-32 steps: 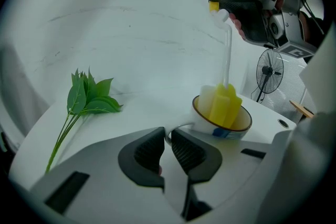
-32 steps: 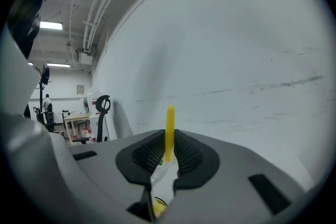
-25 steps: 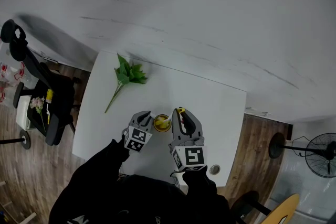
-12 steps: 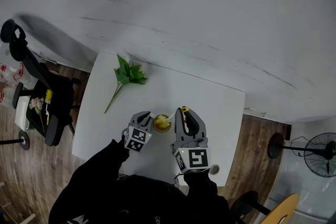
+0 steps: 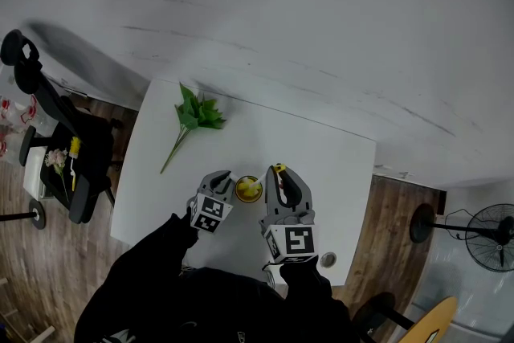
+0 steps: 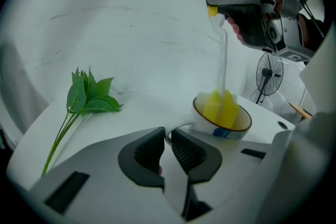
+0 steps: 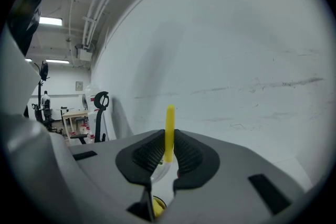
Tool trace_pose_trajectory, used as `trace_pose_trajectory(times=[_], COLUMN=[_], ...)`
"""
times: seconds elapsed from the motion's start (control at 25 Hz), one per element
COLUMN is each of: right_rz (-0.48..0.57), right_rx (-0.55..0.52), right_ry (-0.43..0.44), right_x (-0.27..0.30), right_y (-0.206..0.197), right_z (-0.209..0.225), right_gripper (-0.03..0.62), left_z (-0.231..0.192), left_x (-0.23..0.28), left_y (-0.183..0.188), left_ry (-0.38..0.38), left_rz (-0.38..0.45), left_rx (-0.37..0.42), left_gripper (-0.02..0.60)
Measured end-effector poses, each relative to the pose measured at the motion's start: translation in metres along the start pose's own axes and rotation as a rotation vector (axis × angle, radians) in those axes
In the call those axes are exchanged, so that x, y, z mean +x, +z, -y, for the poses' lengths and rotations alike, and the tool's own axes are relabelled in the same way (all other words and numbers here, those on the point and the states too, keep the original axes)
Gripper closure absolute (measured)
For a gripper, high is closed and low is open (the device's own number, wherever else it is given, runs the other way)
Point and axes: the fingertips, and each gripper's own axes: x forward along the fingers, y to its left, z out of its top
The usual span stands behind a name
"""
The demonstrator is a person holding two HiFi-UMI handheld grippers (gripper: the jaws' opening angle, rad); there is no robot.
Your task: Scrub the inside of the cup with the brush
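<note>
The left gripper (image 6: 168, 135) had its jaws drawn almost together, pinching the looped handle (image 6: 175, 127) of a white ceramic cup with a brown rim (image 6: 210, 126). That grip looked meant to pin the cup to the white tabletop (image 6: 147, 105) so it would not turn or slide under the scrubbing.

The right gripper (image 7: 168, 145) stood above the cup. Its ribbed pads were pressed on the upper stem of a long brush with a clear shaft, a yellow end cap and a yellow sponge head (image 6: 222, 68). Holding the brush high and close to upright let the head reach down through the cup's mouth. In the left gripper view the sponge sat inside the cup, filling much of it, with its top showing above the rim. Whether it reached the bottom could not be told.

From the head view the two grippers worked side by side near the table's front edge, with the cup between their tips. The scrubbing appeared to be under way rather than finished.

Further out, a green leafy sprig (image 6: 86, 96) lay flat on the table, well apart from the cup on the left and clear of the work. Beyond the table stood a black pedestal fan (image 6: 269, 73) on one side and a black office chair (image 5: 72, 149) on the other.
</note>
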Motion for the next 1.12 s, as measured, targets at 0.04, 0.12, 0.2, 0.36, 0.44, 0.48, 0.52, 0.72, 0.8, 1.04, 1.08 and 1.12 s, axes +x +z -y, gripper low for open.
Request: trace_pose_trajectory(times=[0.04,0.12,0.2,0.36,0.44,0.48,0.52,0.72,0.8,1.04,1.08,1.12], right_rz=[-0.009,-0.019,-0.020,-0.022,-0.022,-0.025,-0.028,-0.014,0.014,0.090,0.106,0.126], right_rx=[-0.003,-0.013,-0.009,0.003,0.000,0.000,-0.001,0.009,0.009,-0.012,0.003,0.021], right_ry=[0.002,0.004,0.002,-0.001,0.002,0.002,0.003,0.011,0.011,0.038,0.039,0.040], right_x=[0.001,0.003,0.004,0.004,0.003,0.003,0.002,-0.002,-0.005,-0.018,-0.020,-0.021], right_y=[-0.004,-0.009,-0.011,-0.015,-0.014,-0.014,-0.014,-0.003,0.008,0.037,0.042,0.048], right_z=[-0.001,-0.001,-0.001,0.001,0.000,0.000,0.000,-0.001,-0.002,-0.013,-0.016,-0.019], right_gripper=[0.526,0.526,0.527,0.527,0.528,0.528,0.528,0.528,0.528,0.528,0.528,0.528], left_z=[0.000,0.000,-0.001,0.000,0.000,0.000,0.000,-0.001,0.000,-0.001,-0.001,-0.001], left_x=[0.000,0.000,0.000,0.001,0.001,0.001,0.002,0.002,0.002,0.001,0.001,0.001], left_y=[0.000,-0.001,-0.001,0.000,0.000,0.000,0.000,-0.001,-0.001,0.000,0.000,0.001], left_ry=[0.000,0.000,0.002,0.002,0.001,0.000,0.000,0.001,0.002,0.003,0.004,0.005], left_rz=[0.000,0.000,0.003,0.006,0.005,0.004,0.004,0.003,0.004,0.006,0.006,0.007], left_rx=[-0.002,-0.005,-0.007,-0.013,-0.013,-0.014,-0.014,-0.018,-0.020,-0.023,-0.021,-0.019], left_gripper=[0.523,0.524,0.523,0.525,0.525,0.525,0.525,0.525,0.525,0.525,0.525,0.525])
